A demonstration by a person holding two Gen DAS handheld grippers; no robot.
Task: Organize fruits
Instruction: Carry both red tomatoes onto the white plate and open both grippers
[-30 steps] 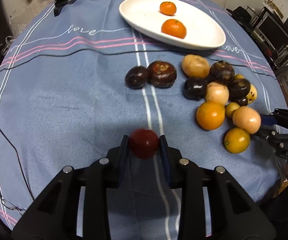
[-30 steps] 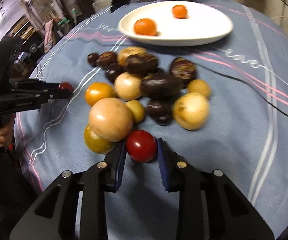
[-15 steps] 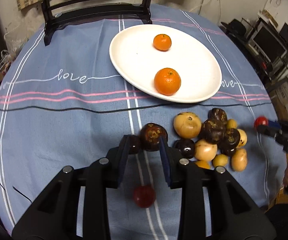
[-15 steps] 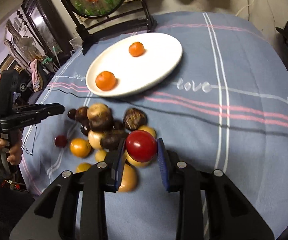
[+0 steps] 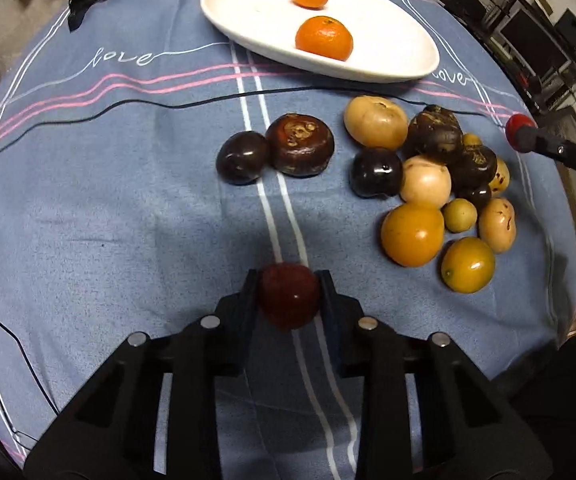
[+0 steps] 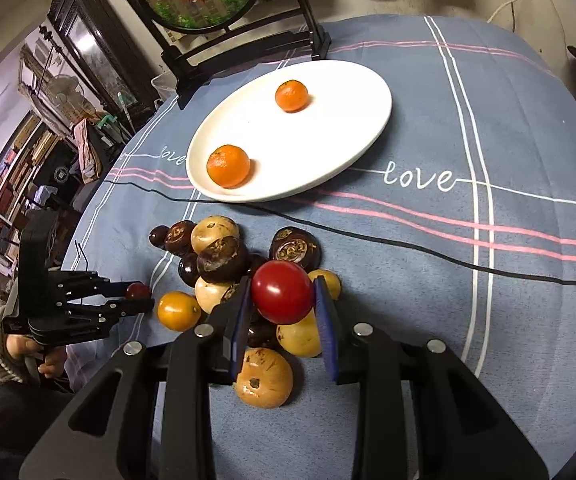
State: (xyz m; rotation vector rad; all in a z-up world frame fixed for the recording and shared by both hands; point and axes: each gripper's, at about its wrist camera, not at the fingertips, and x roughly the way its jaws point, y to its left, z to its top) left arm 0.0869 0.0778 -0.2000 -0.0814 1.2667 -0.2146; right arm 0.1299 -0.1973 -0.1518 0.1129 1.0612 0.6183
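left gripper (image 5: 289, 295): fingers just closed onto dark red fruit (image 5: 289, 295), low over bench (image 5: 107, 208) | right gripper (image 6: 282, 298): clamps bright red tomato (image 6: 282, 298) (above fruit pile (image 6: 223, 264)) | plate (image 6: 328, 136): two tangerines

"love" in white script on blue tablecloth (image 6: 508, 128), repeated along its stripes.

Light: dim, indoor, from above.
Glare: white plate (image 6: 340, 152) is bright.
Edges: strong fisheye bending, dark corners.
Focus: mostly sharp.
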